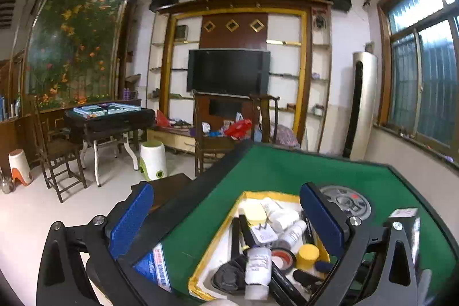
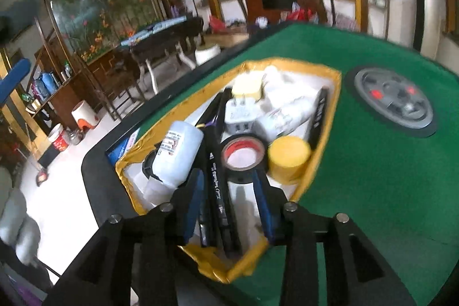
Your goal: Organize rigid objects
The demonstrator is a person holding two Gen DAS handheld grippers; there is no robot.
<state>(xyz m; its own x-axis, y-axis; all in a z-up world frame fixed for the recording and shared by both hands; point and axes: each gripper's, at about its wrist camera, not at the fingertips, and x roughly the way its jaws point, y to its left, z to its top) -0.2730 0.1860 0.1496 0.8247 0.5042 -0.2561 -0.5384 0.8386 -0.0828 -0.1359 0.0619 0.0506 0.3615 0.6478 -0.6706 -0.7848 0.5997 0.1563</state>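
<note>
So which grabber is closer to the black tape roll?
Right. The right gripper is down in the tray, fingers open around the pens, just short of the tape roll. The left gripper hangs open above the tray, farther off.

The right wrist view is blurred. In the yellow-edged box (image 2: 330, 116), the black markers (image 2: 218, 191) hide the floor; their near ends are covered.

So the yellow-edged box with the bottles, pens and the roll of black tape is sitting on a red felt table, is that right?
Not quite. The felt table is green, not red; the right wrist view shows it plainly. The rest holds: the yellow-edged box sits on it, holding bottles, pens and the roll of black tape.
</note>
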